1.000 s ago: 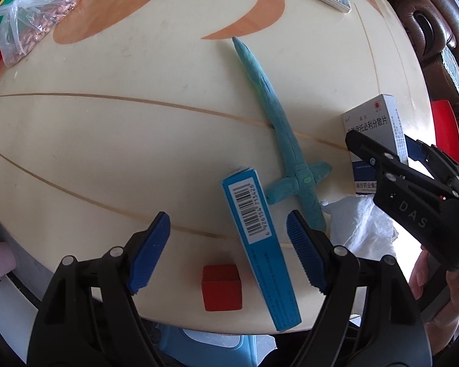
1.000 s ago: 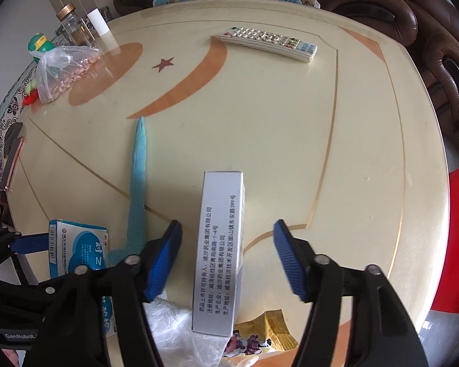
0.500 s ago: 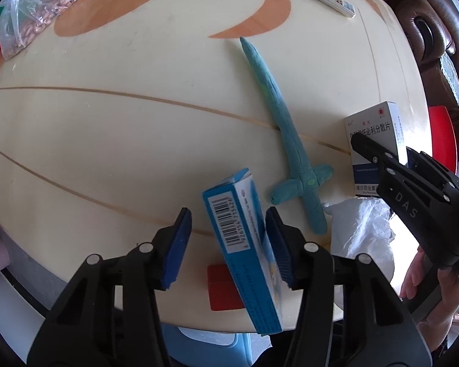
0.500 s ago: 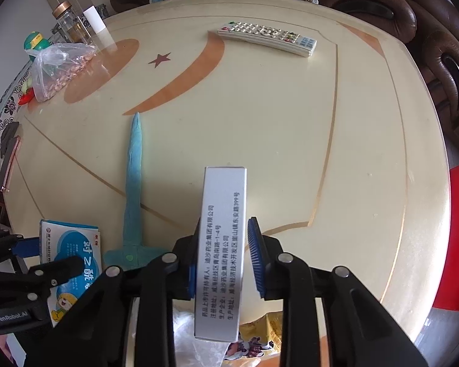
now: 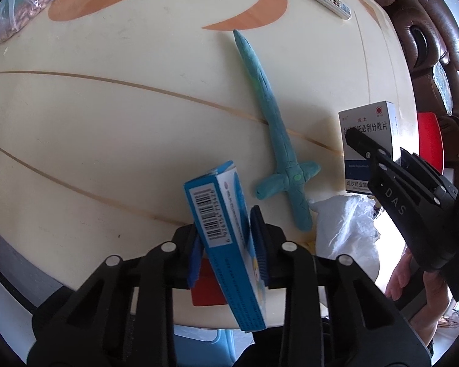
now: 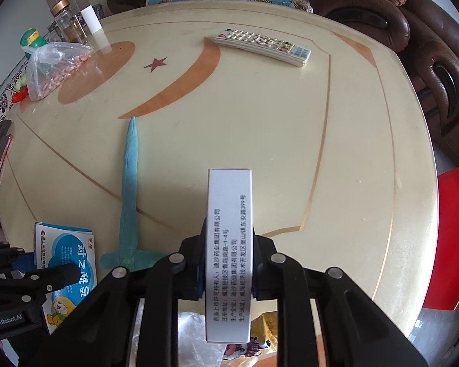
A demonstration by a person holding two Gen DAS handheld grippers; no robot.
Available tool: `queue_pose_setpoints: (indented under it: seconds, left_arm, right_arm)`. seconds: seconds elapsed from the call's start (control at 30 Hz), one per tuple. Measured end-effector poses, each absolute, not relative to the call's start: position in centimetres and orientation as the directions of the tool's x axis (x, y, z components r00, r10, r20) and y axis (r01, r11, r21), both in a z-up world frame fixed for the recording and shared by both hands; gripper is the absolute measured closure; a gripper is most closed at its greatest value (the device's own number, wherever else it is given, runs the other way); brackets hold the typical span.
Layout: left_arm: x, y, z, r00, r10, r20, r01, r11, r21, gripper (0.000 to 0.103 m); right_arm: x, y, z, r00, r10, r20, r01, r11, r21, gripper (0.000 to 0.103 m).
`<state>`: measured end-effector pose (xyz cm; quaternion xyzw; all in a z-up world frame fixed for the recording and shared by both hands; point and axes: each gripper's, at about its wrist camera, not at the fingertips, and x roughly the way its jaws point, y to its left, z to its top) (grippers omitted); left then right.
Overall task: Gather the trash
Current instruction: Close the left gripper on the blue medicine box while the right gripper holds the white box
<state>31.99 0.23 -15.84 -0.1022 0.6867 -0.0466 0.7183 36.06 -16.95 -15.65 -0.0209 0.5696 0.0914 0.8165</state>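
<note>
Left wrist view, L to R: bag of nuts (image 5: 24, 3) sits upper left, untouched. At lower centre your left gripper (image 5: 226, 244), wide apart w/ the blue box (image 5: 222, 223) lying flat between the pads a sec ago, is now closing on it; pads press both faces and the box is tipped up off the table (image 5: 107, 122), red block (image 5: 206, 287) showing underneath. The teal toy sword (image 5: 275, 140) lies centre-right, not moved. At right edge the right gripper (image 6: 228, 263) clamps the white box (image 5: 367, 140). Right wrist view, L to R: blue box at lower left in the left tongs; sword left of centre; at lower centre the right jaws, apart a sec ago, are closing onto the white box, which stands on edge in the pads. Remote (image 6: 261, 46) is upper centre. Meaning: both cartons look secured, so pickup is prob. done. Crumpled plastic (image 6: 195, 333) and a snack wrapper (image 6: 264, 327) remain at the bottom edge.
</note>
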Motion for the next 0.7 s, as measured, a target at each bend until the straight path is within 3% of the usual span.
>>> queue_pose_setpoints:
  seconds: [0.4,0.7]
  left_arm:
    - [31.2,0.4,-13.7,0.140,-0.197,-0.970,-0.043,0.978,-0.205,0.077]
    - [30.0,0.7,-10.4,0.210,-0.206,-0.956,0.000,0.978,-0.210,0.079]
  right_arm:
    - [35.7,-17.4,-14.6,0.371,0.106,-0.922,-0.144,0.988,0.056,0.083]
    - [34.9,-16.9,-10.4,0.456,0.065,-0.888,-0.138,0.990,0.001,0.083]
